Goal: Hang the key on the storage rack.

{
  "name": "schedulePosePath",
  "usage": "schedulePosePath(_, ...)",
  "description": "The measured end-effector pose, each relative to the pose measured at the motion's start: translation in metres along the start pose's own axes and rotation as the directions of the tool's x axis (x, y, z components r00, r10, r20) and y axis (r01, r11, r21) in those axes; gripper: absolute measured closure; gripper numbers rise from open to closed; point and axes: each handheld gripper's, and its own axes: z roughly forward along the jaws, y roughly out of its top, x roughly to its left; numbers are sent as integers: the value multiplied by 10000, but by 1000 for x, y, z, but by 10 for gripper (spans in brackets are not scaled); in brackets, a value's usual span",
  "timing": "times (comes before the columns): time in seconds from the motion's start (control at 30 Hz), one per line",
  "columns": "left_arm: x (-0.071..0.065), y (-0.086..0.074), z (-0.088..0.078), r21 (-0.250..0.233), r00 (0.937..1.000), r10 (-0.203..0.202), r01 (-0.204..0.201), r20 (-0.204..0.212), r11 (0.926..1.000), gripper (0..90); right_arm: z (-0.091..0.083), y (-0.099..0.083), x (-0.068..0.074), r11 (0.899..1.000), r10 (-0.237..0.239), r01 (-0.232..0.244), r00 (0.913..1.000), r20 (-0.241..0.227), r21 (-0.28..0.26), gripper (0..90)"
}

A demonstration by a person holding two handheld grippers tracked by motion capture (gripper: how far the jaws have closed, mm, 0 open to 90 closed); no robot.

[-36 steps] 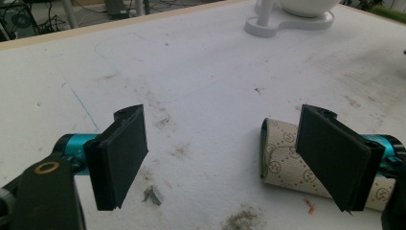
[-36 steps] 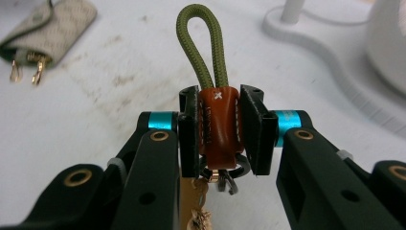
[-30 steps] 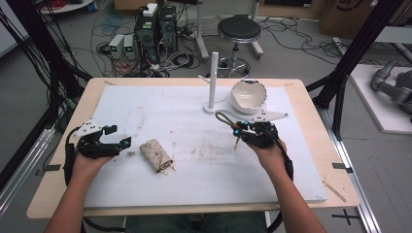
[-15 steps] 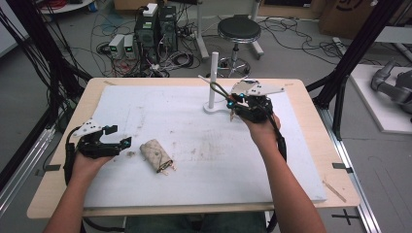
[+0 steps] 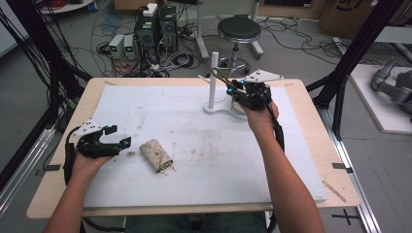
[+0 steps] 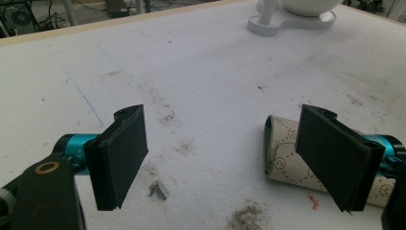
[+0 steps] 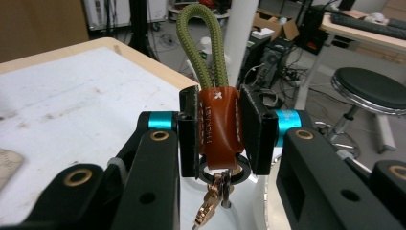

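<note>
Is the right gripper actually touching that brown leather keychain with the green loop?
Touching. The right gripper view shows the right gripper with both black jaws pressed flat against the sides of the brown leather keychain, no gap on either side.

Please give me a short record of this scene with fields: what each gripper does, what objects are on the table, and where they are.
right gripper: shut on the keychain, at its brown leather tab; green cord loop points up, close to the white post
left gripper: open, holds nothing, low over the table
patterned pouch: lies on the white mat, beside the left gripper
white stand base: far side of the mat
</note>
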Motion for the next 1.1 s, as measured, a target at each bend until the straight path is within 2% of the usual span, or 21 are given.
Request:
schedulePosePath(0.17,0,0,1,40,10000,-18,18,-10,10000,183,5,-2,-5,10000,73,-73,9999,152,-28,716)
schedulePosePath(0.27,0,0,1,36,10000,-31,31,-1,10000,183,7,-2,-6,9997,213,-213,9998,19,-76,716)
schedulePosePath(0.37,1,0,0,48,10000,-19,20,-22,10000,183,9,-1,-4,9999,124,-124,9999,-78,-115,716)
schedulePosePath(0.53,1,-1,0,73,10000,-29,29,-29,10000,183,16,-1,-2,9999,-30,29,10000,49,126,716)
schedulePosePath(0.8,2,-1,-1,93,10000,-25,26,-35,10000,183,30,-8,-7,9982,135,-139,9999,64,590,712)
schedulePosePath(0.87,3,-2,-1,79,10000,-53,54,-64,10000,183,32,-9,-7,9971,160,-170,9998,138,745,620)
schedulePosePath(0.93,3,-2,-1,91,10000,-59,60,-69,9999,183,32,-9,-7,9976,199,-224,9990,392,652,439)
schedulePosePath(1.03,3,-2,-1,103,10000,-57,58,-53,9999,183,26,-10,-7,9976,400,-422,9983,417,544,392)
schedulePosePath(1.1,3,-2,-1,86,10000,-63,63,-42,9999,183,20,-13,-7,9982,261,-279,9991,335,532,375)
